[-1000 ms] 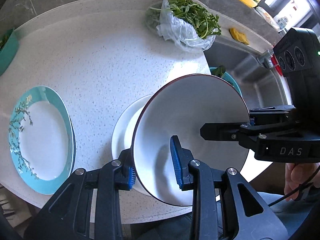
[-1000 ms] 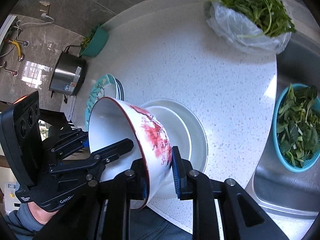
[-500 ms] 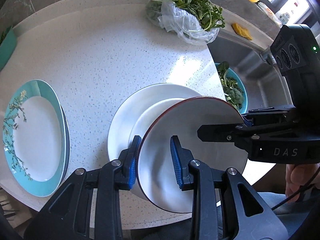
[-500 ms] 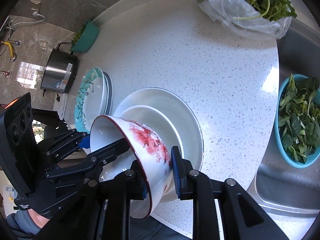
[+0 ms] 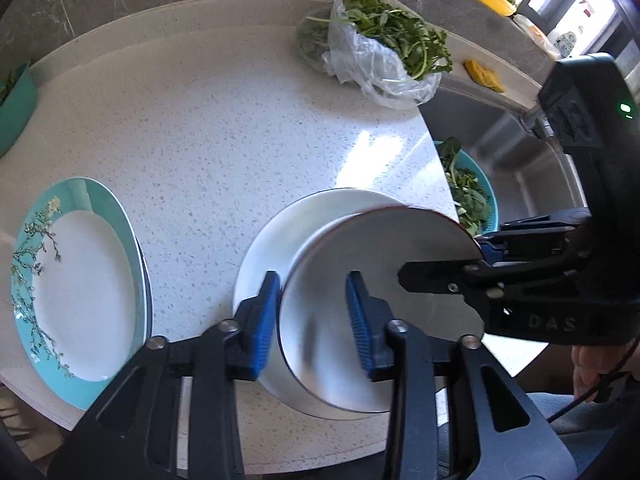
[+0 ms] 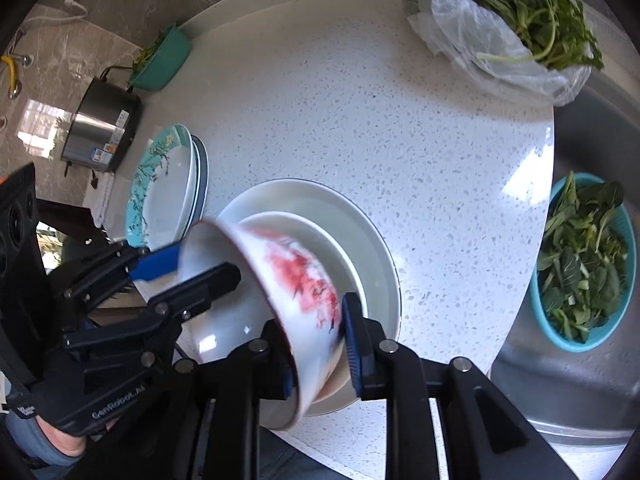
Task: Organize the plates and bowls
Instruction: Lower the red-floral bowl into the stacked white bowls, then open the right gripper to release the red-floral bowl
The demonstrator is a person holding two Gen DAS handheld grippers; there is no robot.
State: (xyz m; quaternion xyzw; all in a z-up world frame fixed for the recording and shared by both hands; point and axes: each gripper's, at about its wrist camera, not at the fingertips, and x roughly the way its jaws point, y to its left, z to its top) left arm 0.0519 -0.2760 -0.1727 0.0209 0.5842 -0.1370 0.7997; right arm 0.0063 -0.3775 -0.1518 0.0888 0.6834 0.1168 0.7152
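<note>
A white bowl with a red flower pattern and dark red rim (image 6: pixel 296 280) is held tilted over a stack of white plates (image 6: pixel 372 248) near the counter's front edge. My left gripper (image 5: pixel 312 316) straddles the bowl's near rim, one pad inside and one outside, with gaps showing beside the rim. My right gripper (image 6: pixel 316 344) is shut on the bowl's opposite rim. In the left wrist view the bowl's inside (image 5: pixel 384 280) covers most of the white plates (image 5: pixel 280 232). A stack of teal-rimmed blossom plates (image 5: pixel 72 280) lies to the left and also shows in the right wrist view (image 6: pixel 160 192).
A plastic bag of greens (image 5: pixel 384 56) lies at the back of the white speckled counter (image 5: pixel 200 120). A teal colander of leaves (image 6: pixel 584 260) sits in the sink at right. A steel pot (image 6: pixel 100 128) and a teal bowl (image 6: pixel 164 60) stand far left.
Both grippers have lowered the bowl toward the white plates and tipped it flatter. The left jaws have widened around the rim.
</note>
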